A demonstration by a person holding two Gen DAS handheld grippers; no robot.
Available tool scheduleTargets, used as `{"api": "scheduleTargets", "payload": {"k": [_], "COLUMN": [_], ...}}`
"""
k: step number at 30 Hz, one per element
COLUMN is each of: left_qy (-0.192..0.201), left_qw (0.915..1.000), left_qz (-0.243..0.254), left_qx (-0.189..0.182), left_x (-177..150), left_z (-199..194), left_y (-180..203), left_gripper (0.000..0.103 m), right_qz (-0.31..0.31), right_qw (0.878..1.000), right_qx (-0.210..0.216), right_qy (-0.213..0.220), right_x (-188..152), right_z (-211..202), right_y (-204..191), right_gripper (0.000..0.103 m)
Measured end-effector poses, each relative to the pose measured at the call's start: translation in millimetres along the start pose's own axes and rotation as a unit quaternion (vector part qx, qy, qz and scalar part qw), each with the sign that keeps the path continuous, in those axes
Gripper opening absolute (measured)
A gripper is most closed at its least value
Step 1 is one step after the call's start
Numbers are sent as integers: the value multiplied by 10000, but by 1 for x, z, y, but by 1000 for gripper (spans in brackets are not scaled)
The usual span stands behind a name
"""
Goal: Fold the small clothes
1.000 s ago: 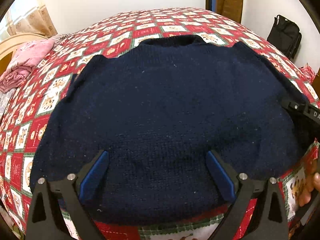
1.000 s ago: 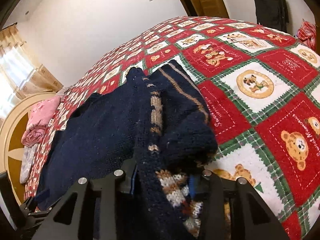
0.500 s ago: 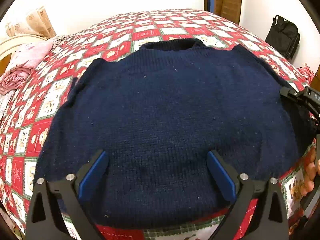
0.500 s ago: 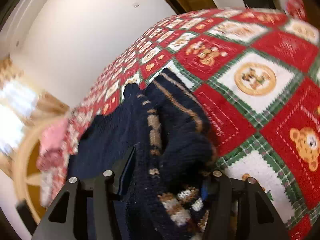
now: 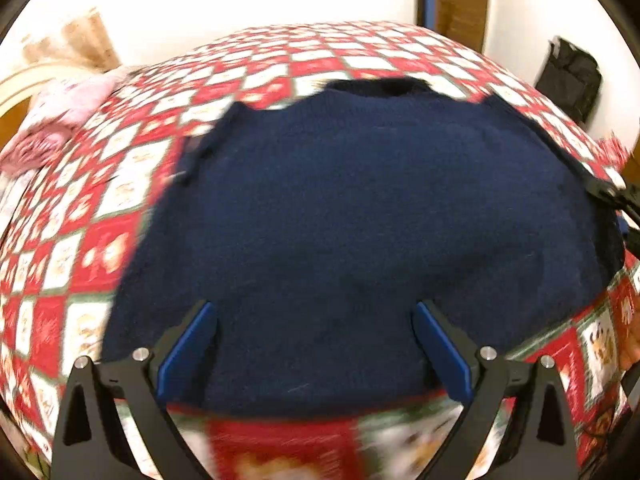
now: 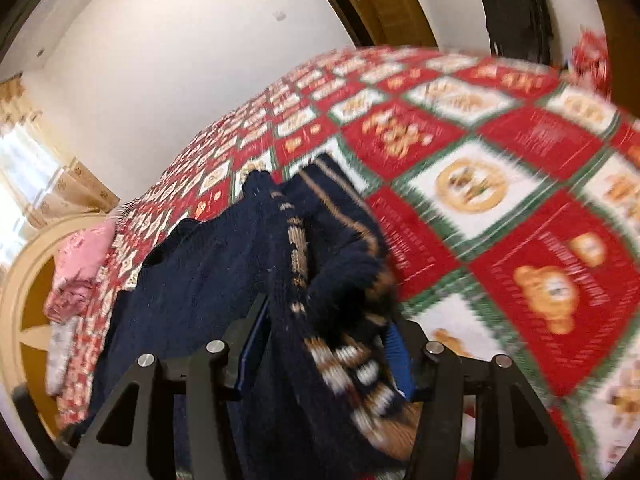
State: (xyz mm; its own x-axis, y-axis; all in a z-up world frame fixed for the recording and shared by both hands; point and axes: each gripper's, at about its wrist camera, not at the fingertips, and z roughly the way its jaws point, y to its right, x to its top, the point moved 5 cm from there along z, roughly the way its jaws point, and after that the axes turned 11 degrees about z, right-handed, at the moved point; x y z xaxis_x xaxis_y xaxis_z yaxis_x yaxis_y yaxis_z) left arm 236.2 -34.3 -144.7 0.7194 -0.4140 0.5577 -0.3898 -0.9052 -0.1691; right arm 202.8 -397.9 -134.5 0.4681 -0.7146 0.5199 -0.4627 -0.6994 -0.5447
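Jaws of the right gripper [image 6: 320, 344] had just widened around the sweater's [image 5: 360, 220] sleeve [image 6: 332, 280], running toward 12 o'clock; left gripper [image 5: 314, 344] hung open

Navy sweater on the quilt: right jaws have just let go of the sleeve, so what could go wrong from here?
1. The patterned sleeve sits bunched between the right gripper fingers; its jaws have just been opening, so the bundle may slump unfolded or snag as the gripper withdraws.
2. The left gripper is open above the navy sweater hem; dragging could wrinkle the flat body.
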Motion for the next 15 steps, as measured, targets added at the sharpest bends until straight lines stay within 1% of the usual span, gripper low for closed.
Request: {"api": "scheduleTargets", "payload": {"k": [2, 4, 8, 11, 12, 15], "left_qy": [52, 80, -44, 21, 47, 64], "left_qw": [9993, 9975, 9935, 9930, 9934, 9947], "left_qz": [-335, -642, -1041, -1022, -978, -732], "left_qx": [181, 284, 451, 589, 604, 718], "left_x": [-10, -15, -10, 6, 13, 35], "left_z": [-9, -12, -9, -9, -6, 6], "left_y": [-33, -60, -96, -102, -100, -93], "left_gripper": [101, 101, 101, 101, 101, 101], "right_qz": [-210, -452, -984, -1350, -1471, -1422], "right_qw": [9996, 9983, 9942, 9897, 9882, 9894], "right_qx": [-18, -44, 99, 117, 77, 5], "right_qy": [212, 357, 412, 460, 423, 291], "right_x": [-1, -1, 0, 5, 12, 32], "right_z": [-16, -26, -26, -18, -9, 17], "right_y": [-6, -16, -48, -71, -79, -87], "right_gripper": [55, 55, 55, 55, 55, 55]}}
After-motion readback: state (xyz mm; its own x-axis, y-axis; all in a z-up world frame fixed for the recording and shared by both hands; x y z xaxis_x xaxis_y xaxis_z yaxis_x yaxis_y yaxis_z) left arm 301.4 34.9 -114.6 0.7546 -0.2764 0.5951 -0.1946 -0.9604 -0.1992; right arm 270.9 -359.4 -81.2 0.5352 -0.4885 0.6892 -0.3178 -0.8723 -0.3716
